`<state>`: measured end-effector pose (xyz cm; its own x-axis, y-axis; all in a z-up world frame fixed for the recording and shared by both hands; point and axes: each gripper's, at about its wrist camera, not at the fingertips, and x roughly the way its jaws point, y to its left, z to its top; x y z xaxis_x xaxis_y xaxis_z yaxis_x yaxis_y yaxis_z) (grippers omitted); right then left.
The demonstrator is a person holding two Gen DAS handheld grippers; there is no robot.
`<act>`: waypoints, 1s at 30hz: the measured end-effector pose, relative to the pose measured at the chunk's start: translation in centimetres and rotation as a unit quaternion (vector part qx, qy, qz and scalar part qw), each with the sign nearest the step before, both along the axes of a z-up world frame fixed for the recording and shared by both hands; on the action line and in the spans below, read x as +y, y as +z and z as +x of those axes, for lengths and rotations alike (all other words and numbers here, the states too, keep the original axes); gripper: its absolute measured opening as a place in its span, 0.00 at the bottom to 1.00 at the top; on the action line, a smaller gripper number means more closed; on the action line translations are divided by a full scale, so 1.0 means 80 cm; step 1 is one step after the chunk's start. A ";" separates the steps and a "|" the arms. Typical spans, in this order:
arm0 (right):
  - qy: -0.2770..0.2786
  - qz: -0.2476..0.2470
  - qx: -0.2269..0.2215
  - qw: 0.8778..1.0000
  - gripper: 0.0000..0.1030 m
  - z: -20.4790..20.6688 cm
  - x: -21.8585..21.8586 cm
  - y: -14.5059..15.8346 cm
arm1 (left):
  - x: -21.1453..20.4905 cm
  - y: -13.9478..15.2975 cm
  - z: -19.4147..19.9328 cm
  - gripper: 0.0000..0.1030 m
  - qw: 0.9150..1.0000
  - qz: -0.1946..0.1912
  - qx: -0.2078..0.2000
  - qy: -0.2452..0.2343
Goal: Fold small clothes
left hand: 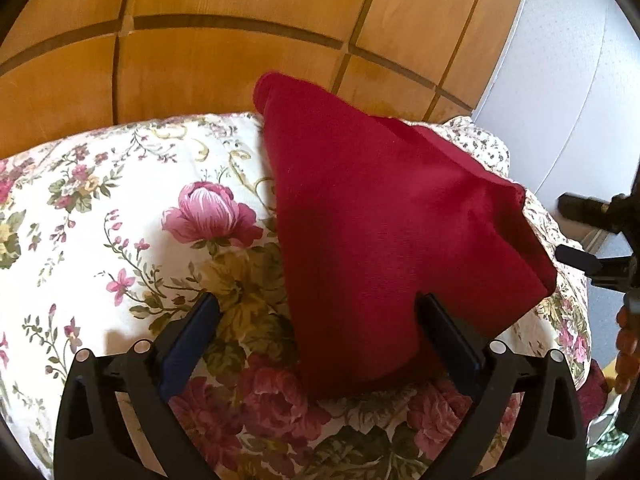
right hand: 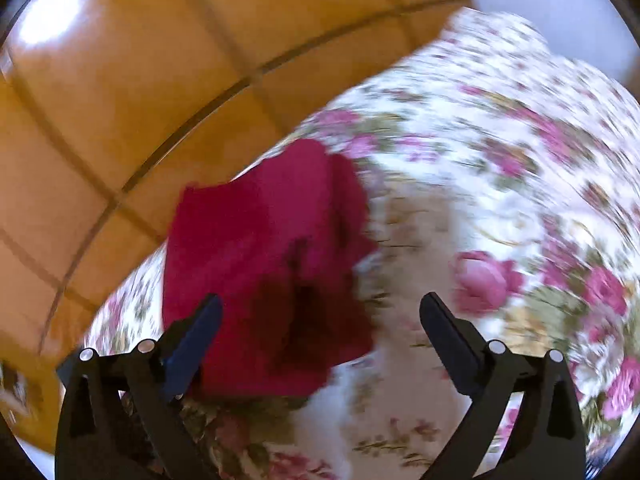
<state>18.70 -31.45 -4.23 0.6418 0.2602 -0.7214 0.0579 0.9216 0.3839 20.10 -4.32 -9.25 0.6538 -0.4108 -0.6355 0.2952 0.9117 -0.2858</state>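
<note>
A dark red garment (left hand: 384,236) lies folded in a rough triangle on a floral bedcover (left hand: 112,216). My left gripper (left hand: 318,308) is open and hovers just above the garment's near corner, holding nothing. In the right wrist view the same red garment (right hand: 272,256) lies left of centre, blurred by motion. My right gripper (right hand: 320,308) is open and empty, with its left finger over the garment's near edge. The right gripper's black fingers (left hand: 580,260) also show at the far right edge of the left wrist view.
A wooden headboard with dark grooves (left hand: 240,52) rises behind the bed. A pale wall (left hand: 568,100) stands at the right. The floral cover (right hand: 500,160) spreads wide to the right of the garment.
</note>
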 end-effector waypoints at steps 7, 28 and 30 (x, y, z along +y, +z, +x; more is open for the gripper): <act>-0.079 0.024 0.120 0.989 0.95 0.017 -0.049 -0.076 | -0.006 -0.005 0.007 0.97 1.000 0.007 0.012 -0.007; -0.095 0.022 0.069 0.993 0.98 -0.058 -0.020 0.004 | 0.010 0.025 -0.068 0.97 0.998 0.046 -0.001 0.031; -0.100 0.011 0.066 0.993 0.98 -0.069 -0.013 0.013 | 0.011 0.037 -0.085 0.97 0.997 0.059 -0.022 0.038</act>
<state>13.15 -32.46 -3.17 0.5830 0.1536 -0.7978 0.2896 0.8782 0.3807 13.31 -3.45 -6.25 0.7085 -0.2833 -0.6464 0.2345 0.9584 -0.1630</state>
